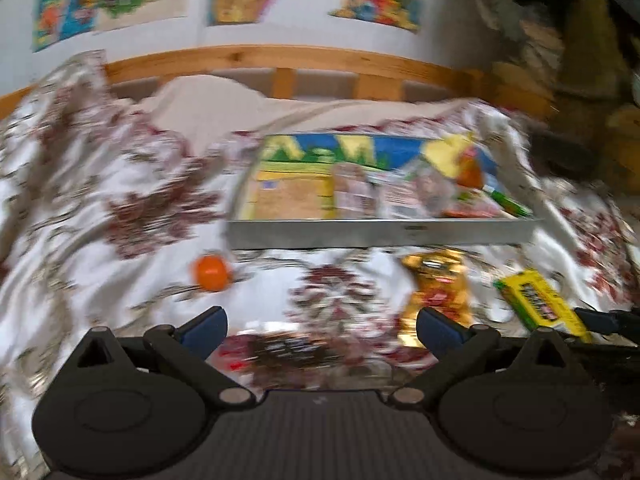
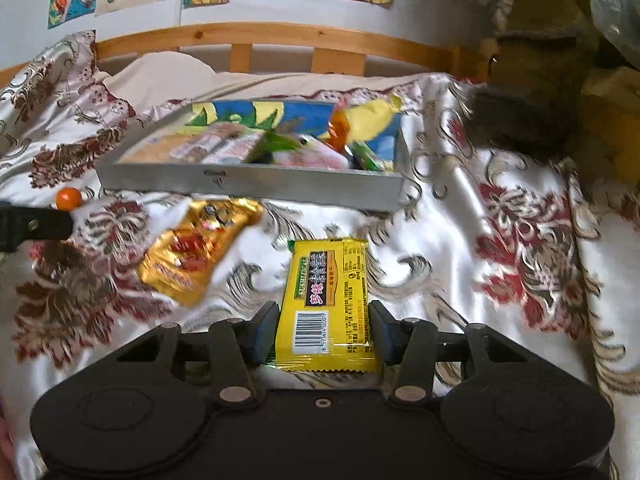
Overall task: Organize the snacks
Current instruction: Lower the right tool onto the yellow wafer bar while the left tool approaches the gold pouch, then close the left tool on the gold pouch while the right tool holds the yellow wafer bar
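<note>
A yellow snack packet [image 2: 328,304] lies on the floral bedspread between the fingers of my right gripper [image 2: 326,334]; the jaws sit at its two sides, and whether they press it is unclear. It also shows in the left wrist view [image 1: 540,304]. A gold snack bag [image 2: 196,252] [image 1: 438,292] lies to its left. A small orange ball [image 2: 69,198] [image 1: 212,274] lies further left. A grey tray [image 2: 248,182] [image 1: 380,232] holds several snacks behind them. My left gripper [image 1: 322,330] is open and empty above the bedspread.
The wooden bed rail [image 2: 280,38] runs along the back under wall pictures. A brown plush toy [image 2: 532,92] sits at the right. The left gripper's body [image 2: 32,226] shows at the left edge of the right wrist view.
</note>
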`<state>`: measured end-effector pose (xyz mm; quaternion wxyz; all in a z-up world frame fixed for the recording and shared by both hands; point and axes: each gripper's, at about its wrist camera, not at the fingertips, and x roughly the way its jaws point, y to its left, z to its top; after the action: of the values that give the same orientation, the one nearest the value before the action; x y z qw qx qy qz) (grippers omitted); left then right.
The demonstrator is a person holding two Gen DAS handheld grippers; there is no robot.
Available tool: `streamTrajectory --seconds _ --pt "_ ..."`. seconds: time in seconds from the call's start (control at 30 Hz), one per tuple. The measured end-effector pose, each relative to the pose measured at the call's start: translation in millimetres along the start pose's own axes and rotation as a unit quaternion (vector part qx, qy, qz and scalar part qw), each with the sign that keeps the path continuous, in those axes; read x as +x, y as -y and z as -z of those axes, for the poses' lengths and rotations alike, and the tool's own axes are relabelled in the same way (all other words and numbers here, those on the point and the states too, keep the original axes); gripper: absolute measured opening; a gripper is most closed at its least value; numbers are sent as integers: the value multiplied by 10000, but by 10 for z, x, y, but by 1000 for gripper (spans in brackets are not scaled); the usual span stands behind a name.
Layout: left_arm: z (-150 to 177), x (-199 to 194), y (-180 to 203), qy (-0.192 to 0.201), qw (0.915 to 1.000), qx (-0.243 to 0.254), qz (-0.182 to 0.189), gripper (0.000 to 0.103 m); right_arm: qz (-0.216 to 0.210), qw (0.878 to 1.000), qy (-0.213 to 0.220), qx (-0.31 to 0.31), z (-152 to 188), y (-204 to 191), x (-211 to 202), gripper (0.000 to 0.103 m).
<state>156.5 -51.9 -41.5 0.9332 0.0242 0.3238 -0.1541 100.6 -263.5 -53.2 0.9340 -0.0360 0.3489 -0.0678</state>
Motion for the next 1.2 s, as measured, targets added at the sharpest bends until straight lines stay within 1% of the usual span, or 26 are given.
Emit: streamTrajectory --seconds 0.07,0.13,0.23,0.37,0.43,0.5,0.6,0.7,0.77,0.87,0.97,1.03,1.07,1.1,1.17,1.2 --pt "-54 104 155 -127 9993 282 190 103 -22 10000 -37 41 32 15 25 51" --pt "-85 217 288 -214 9980 522 282 103 -17 10000 3 -26 34 -2 43 51" --pt "-139 390 440 -409 9960 684 403 103 -16 10000 41 -46 57 16 41 51" --pt "-223 615 604 -848 9899 946 626 103 -13 10000 68 29 71 56 29 53" --pt "-248 683 700 -943 9869 1111 686 103 -18 10000 42 39 76 57 51 53" --pt "-283 744 784 -985 9854 1220 661 103 -22 10000 31 60 80 59 60 54" --pt "-326 875 881 -1136 9836 1290 555 102 -1 9999 36 147 89 76 65 58" --pt "-336 975 912 -1302 9838 1148 453 102 2 9996 31 271 94 105 76 61" --pt "-338 1002 901 -1323 9854 992 411 102 6 9995 44 301 96 108 82 61" --pt "-337 1021 893 -1328 9867 888 298 97 27 9996 56 293 100 92 89 61" --pt "-338 1010 907 -1280 9871 951 169 88 21 9995 64 315 101 98 95 62" --pt "-334 986 923 -1258 9867 1021 148 75 19 9994 67 325 102 100 101 62" --pt "-330 970 932 -1243 9866 1042 177 71 21 9995 69 321 102 101 104 62" --pt "-324 951 940 -1239 9864 1058 228 62 22 9995 71 317 102 101 105 62" --pt "-320 924 953 -1231 9860 1091 262 60 14 9994 132 334 103 108 93 61" --pt "-318 917 952 -1227 9860 1098 272 59 -25 9991 197 365 102 112 77 58"
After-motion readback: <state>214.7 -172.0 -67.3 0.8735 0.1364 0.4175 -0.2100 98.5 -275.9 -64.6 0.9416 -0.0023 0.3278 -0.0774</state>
